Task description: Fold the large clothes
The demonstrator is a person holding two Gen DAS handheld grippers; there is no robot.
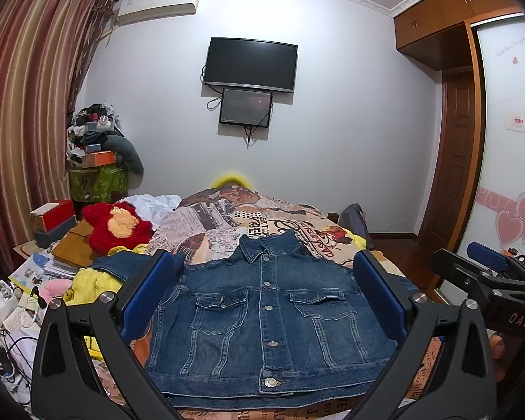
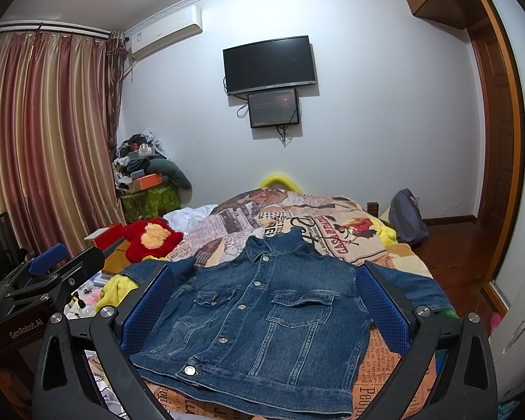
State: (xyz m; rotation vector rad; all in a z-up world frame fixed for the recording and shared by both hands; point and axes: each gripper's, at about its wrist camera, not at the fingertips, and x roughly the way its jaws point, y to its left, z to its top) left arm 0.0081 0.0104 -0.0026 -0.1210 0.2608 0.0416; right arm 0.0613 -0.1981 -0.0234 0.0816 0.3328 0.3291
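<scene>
Far left, off the bed: we note a striped curtain (image 1: 24, 112), stacked boxes and books, and a red plush toy (image 1: 117, 225) beside the bedding.

Left gripper (image 1: 262, 294): fingers spread wide, holding nothing, hovering above the near hem. Its blue pads (image 1: 147, 292) frame the garment on either side without touching it, as far as we can tell.

Centre: the denim jacket (image 1: 266, 315) lies front-up and buttoned on the printed bedspread (image 1: 227, 217), collar toward the far wall, hem toward us. Its left sleeve (image 1: 119, 267) trails out over yellow fabric; the right sleeve (image 2: 416, 285) lies spread to the other side.

Right gripper (image 2: 266, 302): likewise parted and empty, above the jacket.

Progress, our judgement: the jacket is laid out flat and no fold is visible. Sleeves and body all remain to be folded.
</scene>
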